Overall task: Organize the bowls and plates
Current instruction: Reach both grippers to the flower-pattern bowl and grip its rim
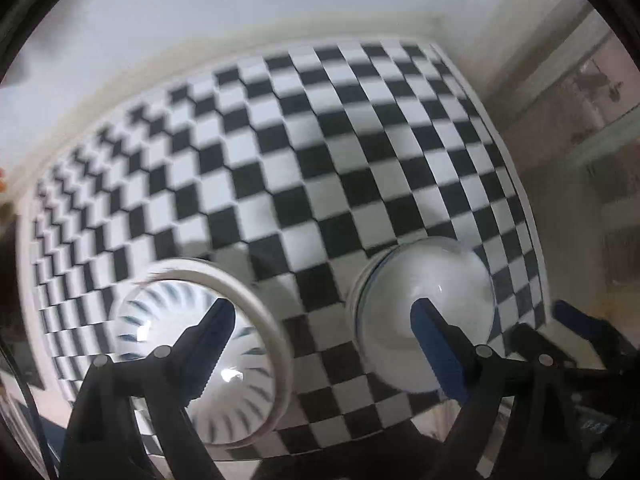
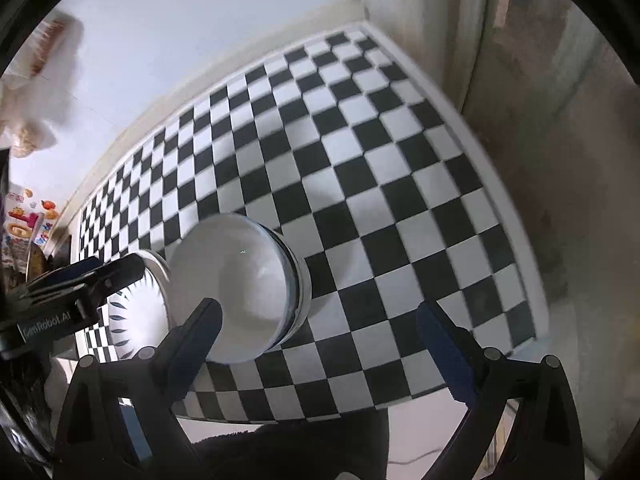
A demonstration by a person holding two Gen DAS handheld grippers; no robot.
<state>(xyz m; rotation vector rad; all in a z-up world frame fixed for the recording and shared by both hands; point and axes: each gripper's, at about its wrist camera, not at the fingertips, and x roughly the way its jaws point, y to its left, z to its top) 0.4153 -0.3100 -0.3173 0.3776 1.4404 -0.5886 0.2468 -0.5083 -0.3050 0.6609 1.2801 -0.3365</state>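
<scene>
two bowls [image 1: 424, 316], perhaps blurred, checkered table [image 1: 304, 152]

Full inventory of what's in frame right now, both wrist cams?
patterned bowl: 1, white with dark leaf-like strokes inside, near edge of the cloth, left of the plain bowl
plain bowl: 1, white, dark line at the rim, near edge of the cloth
checkered cloth: 1, black and white, covers the tabletop
wall: pale, behind the table
colourful stickers: several, far left, blurred
left tongs: 1, black with blue pads, open, above both bowls
right tongs: 1, same, open, one finger over the plain bowl
</scene>
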